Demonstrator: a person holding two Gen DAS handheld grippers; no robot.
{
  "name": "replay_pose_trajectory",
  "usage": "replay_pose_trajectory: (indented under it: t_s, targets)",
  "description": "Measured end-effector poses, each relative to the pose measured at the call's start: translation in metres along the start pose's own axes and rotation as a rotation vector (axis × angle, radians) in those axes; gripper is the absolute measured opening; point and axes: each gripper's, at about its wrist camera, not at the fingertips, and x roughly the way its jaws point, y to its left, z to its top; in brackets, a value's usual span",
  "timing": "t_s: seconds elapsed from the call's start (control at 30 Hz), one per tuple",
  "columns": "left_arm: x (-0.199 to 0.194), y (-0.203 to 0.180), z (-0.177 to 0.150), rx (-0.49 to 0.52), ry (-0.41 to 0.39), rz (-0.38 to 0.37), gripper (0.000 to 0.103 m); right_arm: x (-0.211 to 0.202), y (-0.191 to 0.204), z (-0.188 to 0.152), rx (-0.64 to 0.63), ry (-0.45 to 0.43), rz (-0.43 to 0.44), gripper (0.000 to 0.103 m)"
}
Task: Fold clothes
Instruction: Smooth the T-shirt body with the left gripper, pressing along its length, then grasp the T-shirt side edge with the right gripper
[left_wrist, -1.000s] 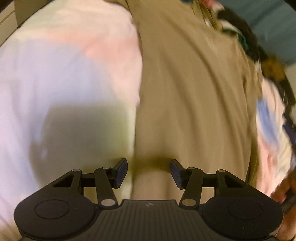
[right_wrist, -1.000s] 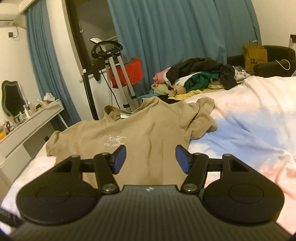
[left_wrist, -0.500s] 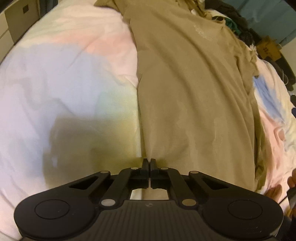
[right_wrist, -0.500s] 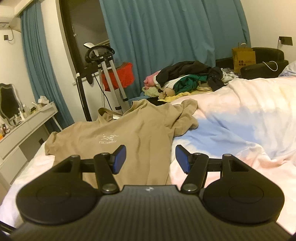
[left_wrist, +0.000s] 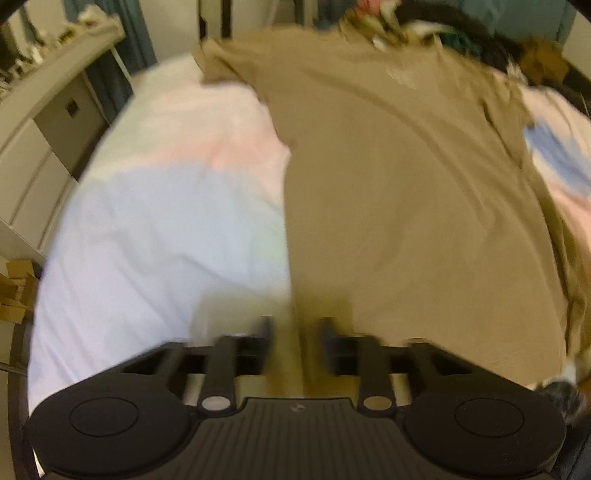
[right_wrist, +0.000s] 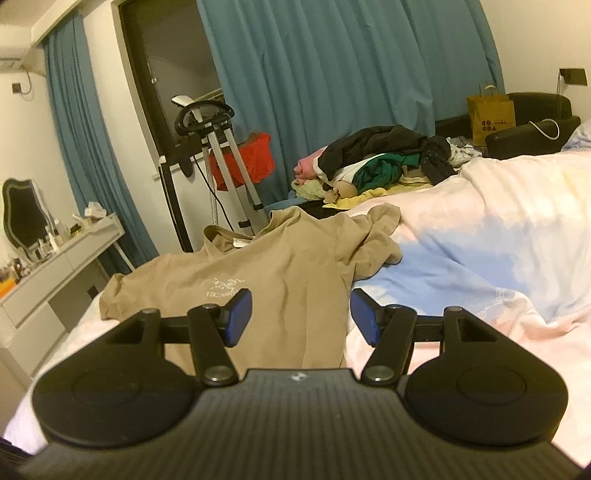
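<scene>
A tan T-shirt (left_wrist: 399, 206) lies spread front-up on the bed, collar at the far end; it also shows in the right wrist view (right_wrist: 288, 280), with a white logo on the chest. My left gripper (left_wrist: 293, 347) is open over the shirt's near left hem corner, blurred by motion, with a fold of tan cloth between the jaws. My right gripper (right_wrist: 301, 314) is open and empty, held above the shirt's near right edge.
The bed has a pastel pink, blue and white cover (right_wrist: 480, 236). A pile of clothes (right_wrist: 380, 162) lies at the far end. A white dresser (right_wrist: 55, 280) stands on the left, beside a clothes steamer stand (right_wrist: 218, 155). A paper bag (right_wrist: 491, 118) stands at the back right.
My left gripper was open a second ago, shut on the hem corner half a second ago, and is open again now, with its view tilted up. My right gripper stayed open and shifted slightly.
</scene>
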Motion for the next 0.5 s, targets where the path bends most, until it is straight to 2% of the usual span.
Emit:
replay_pose_trajectory:
  t_s: [0.07, 0.23, 0.3, 0.4, 0.5]
  targets:
    - [-0.016, -0.009, 0.001, -0.017, -0.055, 0.006, 0.058, 0.0, -0.004, 0.001, 0.029, -0.004, 0.011, 0.062]
    - [-0.044, -0.035, 0.013, -0.043, -0.258, -0.01, 0.08, 0.009, -0.022, 0.007, 0.13, -0.009, 0.047, 0.062]
    - [-0.043, -0.045, 0.019, -0.057, -0.327, -0.038, 0.082, 0.017, -0.037, 0.011, 0.198, -0.015, 0.048, 0.062]
    - [-0.026, -0.072, 0.036, -0.084, -0.387, -0.113, 0.084, 0.042, -0.072, 0.019, 0.381, -0.011, 0.06, 0.062]
    - [0.014, -0.092, 0.054, -0.114, -0.402, -0.168, 0.085, 0.073, -0.109, 0.018, 0.556, 0.006, 0.099, 0.061]
